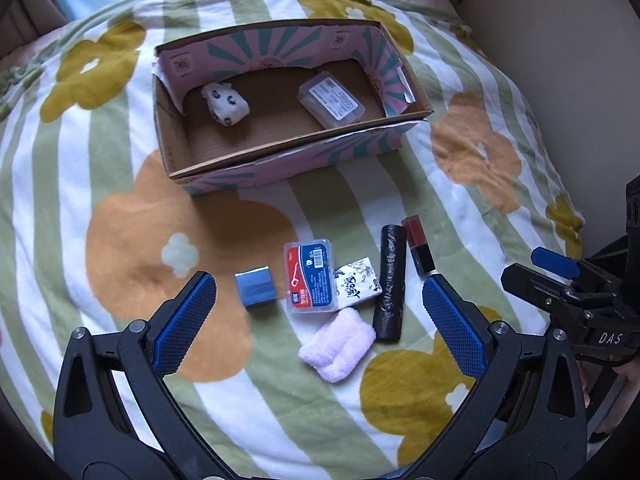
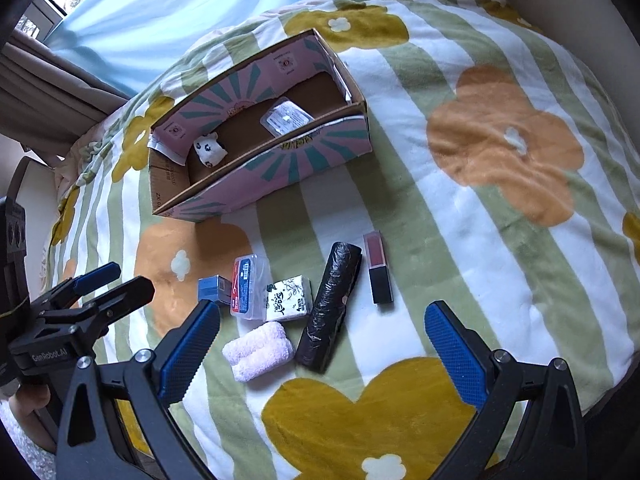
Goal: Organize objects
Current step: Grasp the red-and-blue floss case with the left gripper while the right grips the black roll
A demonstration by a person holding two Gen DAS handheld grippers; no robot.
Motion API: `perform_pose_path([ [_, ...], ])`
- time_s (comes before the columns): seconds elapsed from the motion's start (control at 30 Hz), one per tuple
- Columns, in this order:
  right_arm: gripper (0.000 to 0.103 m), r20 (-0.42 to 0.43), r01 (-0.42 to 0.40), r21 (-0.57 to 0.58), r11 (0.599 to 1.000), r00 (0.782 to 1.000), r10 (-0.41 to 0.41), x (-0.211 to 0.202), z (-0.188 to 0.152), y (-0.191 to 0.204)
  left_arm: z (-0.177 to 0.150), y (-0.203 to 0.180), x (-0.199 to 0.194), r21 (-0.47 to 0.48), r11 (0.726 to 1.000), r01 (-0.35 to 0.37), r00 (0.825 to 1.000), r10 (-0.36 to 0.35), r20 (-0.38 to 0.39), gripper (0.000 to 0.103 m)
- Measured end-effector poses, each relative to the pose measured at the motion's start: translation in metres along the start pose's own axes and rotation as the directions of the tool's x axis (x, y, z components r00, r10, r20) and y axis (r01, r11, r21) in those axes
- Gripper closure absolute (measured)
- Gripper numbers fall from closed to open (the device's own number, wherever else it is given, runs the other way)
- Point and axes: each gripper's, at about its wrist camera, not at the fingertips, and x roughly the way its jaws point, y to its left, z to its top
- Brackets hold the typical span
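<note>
Here, six loose things are laid in a tight row on the flowered blanket (image 1: pixel 100 128), left to right: blue box (image 1: pixel 256 291), floss-pick case (image 1: pixel 310 278), tissue pack (image 1: pixel 357 283), pink towel (image 1: pixel 337 345), black bag roll (image 1: pixel 390 282), lipstick (image 1: pixel 418 244). The cardboard box (image 1: pixel 224 168) beyond holds two things already. The left gripper (image 1: pixel 319 312) and right gripper (image 2: pixel 322 334) are spread wide, empty. Neighbours could be dragged along, since several touch.

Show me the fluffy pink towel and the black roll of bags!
fluffy pink folded towel (image 1: pixel 338 344), left wrist view, middle of its top.
black plastic roll of bags (image 2: pixel 330 306), right wrist view, middle of its length.
</note>
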Motion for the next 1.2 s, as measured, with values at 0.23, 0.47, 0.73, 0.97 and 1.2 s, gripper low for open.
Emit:
perform_pose_path([
  [0.23,0.005,-0.036,-0.026,0.062,0.998,0.999,0.029,0.045,-0.016,-0.008,0.014,0.01,0.057,0.052,0.989,0.135,0.989,-0.132,-0.065,0.001],
  [0.47,0.012,-0.062,-0.037,0.121,0.992,0.997,0.045,0.083,-0.025,-0.013,0.018,0.013,0.119,0.054,0.97,0.238,0.954,-0.223,-0.202,0.006],
  [0.73,0.027,-0.09,-0.042,0.193,0.98,0.994,0.061,0.113,-0.026,-0.021,0.011,0.014,0.159,0.063,0.968,0.242,0.929,-0.212,-0.305,0.01],
  [0.97,0.04,-0.099,-0.045,0.259,0.965,0.992,0.073,0.128,-0.027,-0.029,0.009,0.017,0.17,0.055,0.966,0.252,0.921,-0.222,-0.32,0.01],
  [1.2,0.049,-0.106,-0.06,0.315,0.947,0.989,0.098,0.138,-0.027,-0.032,0.008,0.018,0.172,0.043,0.963,0.266,0.913,-0.237,-0.331,0.01],
])
